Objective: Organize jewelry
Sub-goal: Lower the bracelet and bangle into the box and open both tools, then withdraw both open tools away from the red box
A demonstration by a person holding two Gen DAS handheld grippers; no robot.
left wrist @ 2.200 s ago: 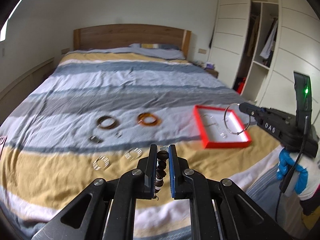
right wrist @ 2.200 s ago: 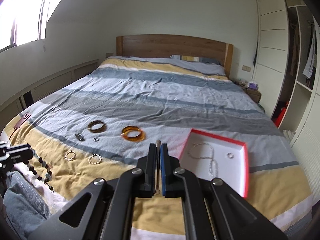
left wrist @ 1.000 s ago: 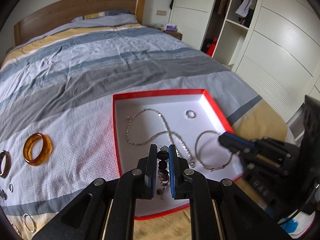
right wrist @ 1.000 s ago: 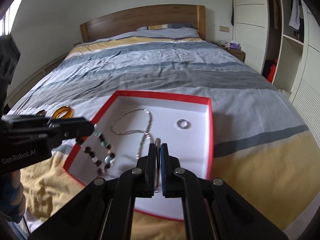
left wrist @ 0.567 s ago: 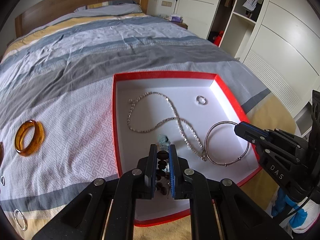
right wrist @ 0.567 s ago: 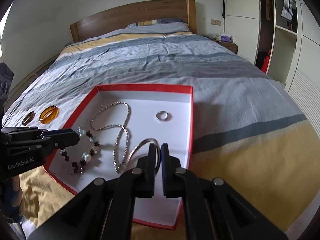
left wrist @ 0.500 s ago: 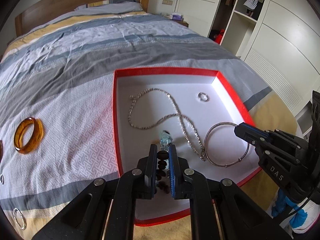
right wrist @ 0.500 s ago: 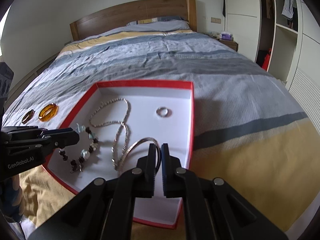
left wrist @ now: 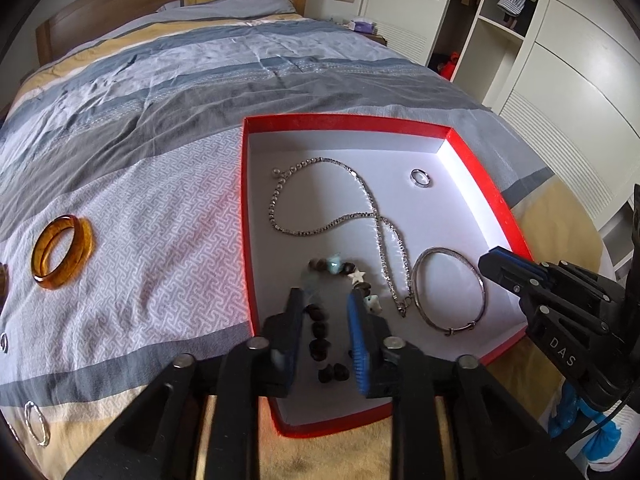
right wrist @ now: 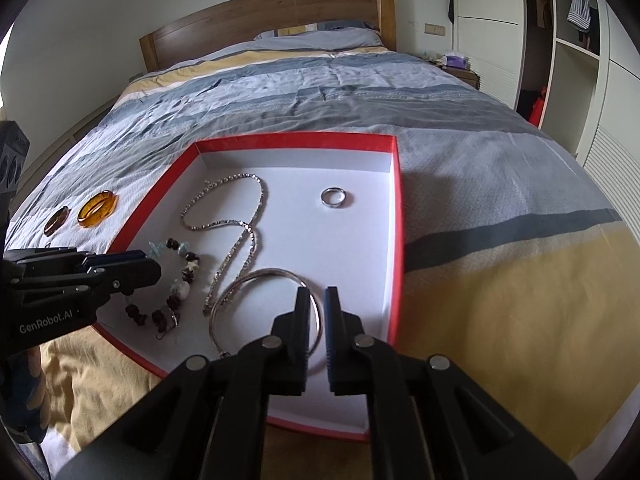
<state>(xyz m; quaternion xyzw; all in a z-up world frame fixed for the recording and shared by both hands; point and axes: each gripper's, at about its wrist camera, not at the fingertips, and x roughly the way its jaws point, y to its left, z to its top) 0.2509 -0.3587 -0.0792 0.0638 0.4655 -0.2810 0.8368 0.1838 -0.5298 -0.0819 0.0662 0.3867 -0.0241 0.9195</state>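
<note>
A red box (left wrist: 480, 168) with a white floor lies on the bed; it also shows in the right wrist view (right wrist: 396, 184). In it lie a silver chain (left wrist: 320, 220), a small silver ring (left wrist: 420, 178), a silver bangle (left wrist: 450, 288) and a beaded bracelet (left wrist: 320, 336). My left gripper (left wrist: 324, 300) is open over the beaded bracelet, which lies loose on the box floor. My right gripper (right wrist: 316, 296) is open, its jaws either side of the bangle's (right wrist: 264, 296) rim, which rests on the box floor.
An amber bangle (left wrist: 62, 252) lies on the bedspread left of the box, with a dark bangle (right wrist: 56, 220) beyond it and small silver hoops (left wrist: 36, 420) at the near left. White wardrobes (left wrist: 560, 60) stand to the right. The wooden headboard (right wrist: 264, 12) is far off.
My left gripper has opened and let the beaded bracelet fall onto the box floor. My right gripper has opened a little and let go of the silver bangle, which now lies flat.
</note>
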